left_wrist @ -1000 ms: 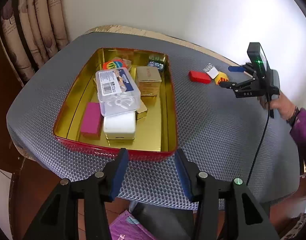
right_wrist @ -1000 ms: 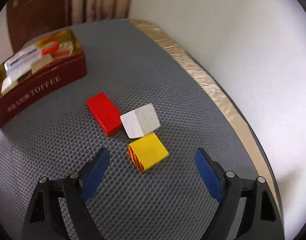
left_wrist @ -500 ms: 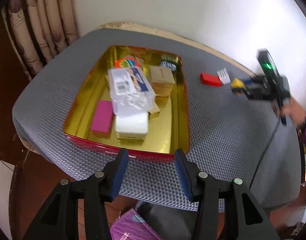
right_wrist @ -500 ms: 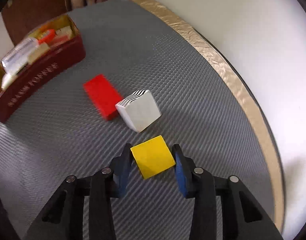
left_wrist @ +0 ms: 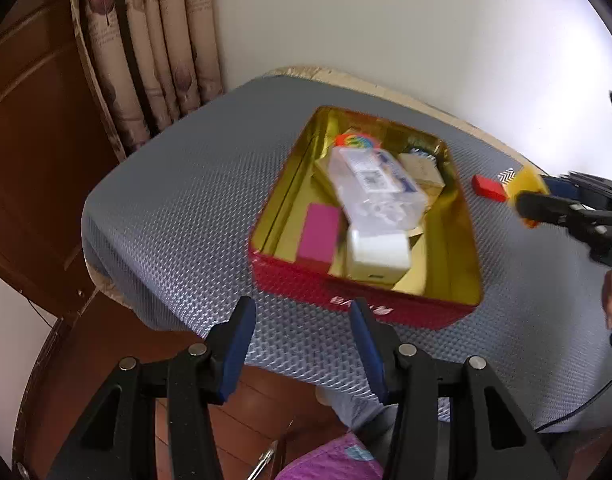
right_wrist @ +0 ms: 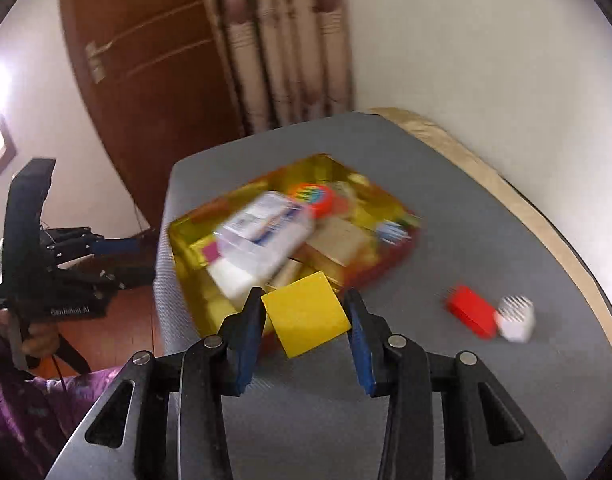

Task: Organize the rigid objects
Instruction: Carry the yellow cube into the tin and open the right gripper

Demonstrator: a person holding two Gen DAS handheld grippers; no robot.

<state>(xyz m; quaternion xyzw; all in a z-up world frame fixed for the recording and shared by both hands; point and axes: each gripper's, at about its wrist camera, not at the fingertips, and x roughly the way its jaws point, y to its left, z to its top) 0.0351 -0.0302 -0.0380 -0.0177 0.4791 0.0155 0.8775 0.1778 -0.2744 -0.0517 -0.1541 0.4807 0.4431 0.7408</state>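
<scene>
Right gripper [right_wrist: 306, 316] is closed on a yellow block [right_wrist: 306, 314]. Its 2 blue fingers [right_wrist: 252, 334] press the block from both sides, and the block is up off the table [right_wrist: 446, 220]. Just past the block, ahead of the gripper and a bit to its left, sits the red tin [right_wrist: 386, 270] with the gold inside.

Left gripper [left_wrist: 302, 344] is open partway and holds nothing. It hangs near the edge of the table, and the tin [left_wrist: 358, 298] is right in front of it.

A lot of the job looks done. The tin already has many things in it: a clear plastic box [left_wrist: 376, 190] on top, a pink block [left_wrist: 320, 232], a white block [left_wrist: 378, 254], a tan box [left_wrist: 422, 170] and a round thing with bright colors [left_wrist: 356, 142]. I think the yellow block goes in next. After that, 2 things are left on the table, off to the right of the right gripper: a red block [right_wrist: 470, 314] and a white block with stripes [right_wrist: 516, 318]. They touch each other.

Some things are hard to see. The right view is blurry, so the things in the tin smear together. The words on the side of the tin cannot be read. More small things lie under the clear box, but I cannot tell what they are. In the left view, the right gripper is cut off at the edge.
</scene>
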